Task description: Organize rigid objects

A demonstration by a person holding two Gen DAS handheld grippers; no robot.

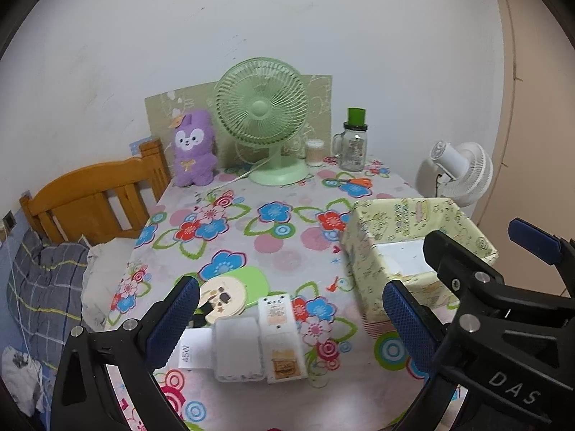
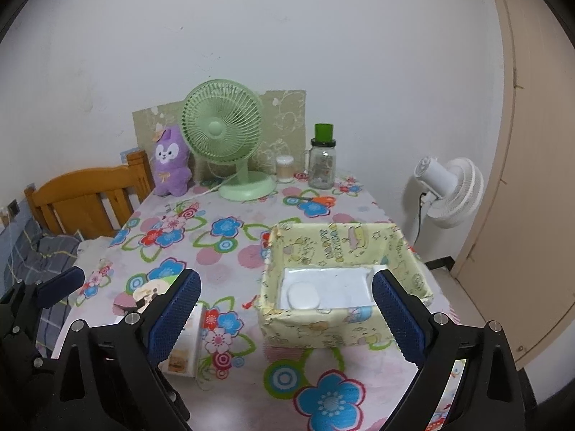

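Early in the sorting, by the look of it. Floral-clothed worktop (image 1: 251, 237). Pale yellow patterned storage box (image 2: 345, 327) at right, holding just one round white container (image 2: 303, 296) in its near-left corner. Left outside, grouped near the front-left edge: white rectangular case (image 1: 238, 348), white remote-like device (image 1: 282, 337) touching it, round cream compact (image 1: 224, 296) just behind. Left tongs (image 1: 291, 319) spread wide, empty, hovering over that group. Right tongs (image 2: 287, 310) also spread, empty, framing the box. Three pieces probably to go.
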